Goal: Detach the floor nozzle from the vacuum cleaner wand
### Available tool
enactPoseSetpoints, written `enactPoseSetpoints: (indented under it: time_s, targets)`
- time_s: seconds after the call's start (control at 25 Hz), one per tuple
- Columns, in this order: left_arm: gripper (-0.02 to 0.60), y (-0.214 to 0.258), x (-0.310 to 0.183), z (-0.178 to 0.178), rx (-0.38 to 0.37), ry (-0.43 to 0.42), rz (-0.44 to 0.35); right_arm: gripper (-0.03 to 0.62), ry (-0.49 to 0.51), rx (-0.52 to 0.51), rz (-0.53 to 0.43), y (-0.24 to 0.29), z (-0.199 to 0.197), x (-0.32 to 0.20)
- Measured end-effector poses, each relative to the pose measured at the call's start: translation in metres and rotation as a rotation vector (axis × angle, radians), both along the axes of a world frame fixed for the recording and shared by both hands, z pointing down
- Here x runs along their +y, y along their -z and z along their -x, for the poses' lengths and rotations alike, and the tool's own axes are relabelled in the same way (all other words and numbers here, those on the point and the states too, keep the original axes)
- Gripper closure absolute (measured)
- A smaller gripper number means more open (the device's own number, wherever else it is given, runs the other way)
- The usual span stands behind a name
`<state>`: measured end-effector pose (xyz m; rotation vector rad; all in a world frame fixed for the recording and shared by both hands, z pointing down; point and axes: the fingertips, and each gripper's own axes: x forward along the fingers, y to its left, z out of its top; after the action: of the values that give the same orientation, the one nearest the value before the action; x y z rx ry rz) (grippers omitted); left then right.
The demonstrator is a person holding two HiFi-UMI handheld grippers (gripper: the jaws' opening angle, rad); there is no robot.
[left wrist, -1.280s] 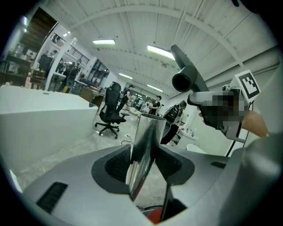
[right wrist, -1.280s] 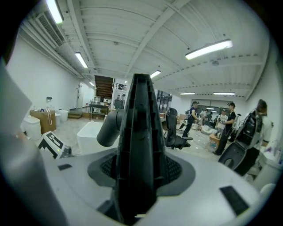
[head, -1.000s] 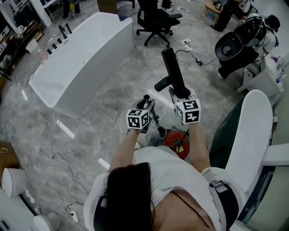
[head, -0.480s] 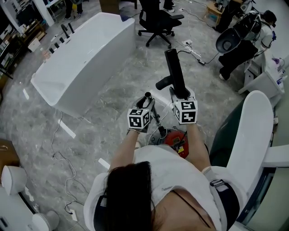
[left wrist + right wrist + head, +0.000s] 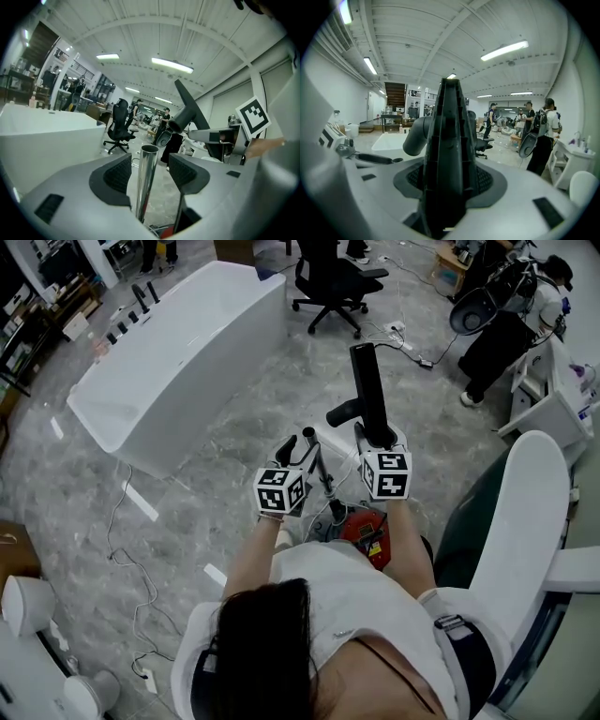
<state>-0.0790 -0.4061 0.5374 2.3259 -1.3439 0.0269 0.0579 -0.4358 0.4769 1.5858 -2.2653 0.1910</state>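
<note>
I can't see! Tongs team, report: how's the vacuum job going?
Left tongs just opened, shiny metal wand tube loose between them. Right tongs shut on black plastic floor nozzle, detached. Nothing blocking.

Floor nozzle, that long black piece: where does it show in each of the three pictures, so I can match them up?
Head view: upper centre, the floor nozzle sticks up out of the right gripper.
Left gripper view: right of centre, a dark slanted bar.
Right gripper view: dead centre, clamped between the jaws.
Shared landmark: the white bathtub, on the left in all three.
</note>
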Motion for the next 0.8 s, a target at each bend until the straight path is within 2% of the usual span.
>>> enactPoseSetpoints:
  time_s: [0.16, 0.36, 0.52, 0.8]
  targets:
    - [0.344, 0.023, 0.001, 0.001, 0.037, 0.018, -0.029, 0.378, 0.0, -0.002, 0.008, -0.005, 0.001, 0.006]
    - [0.339, 0.038, 0.009, 0.004, 0.005, 0.01, -0.051, 0.378, -0.02, -0.024, 0.026, -0.008, -0.004, 0.01]
    - [0.337, 0.048, 0.013, 0.005, 0.009, 0.021, -0.058, 0.378, -0.024, -0.022, 0.026, -0.008, -0.007, 0.015]
    - [0.337, 0.051, 0.015, 0.011, -0.001, 0.063, -0.035, 0.378, -0.029, -0.031, 0.041, -0.017, -0.001, 0.026]
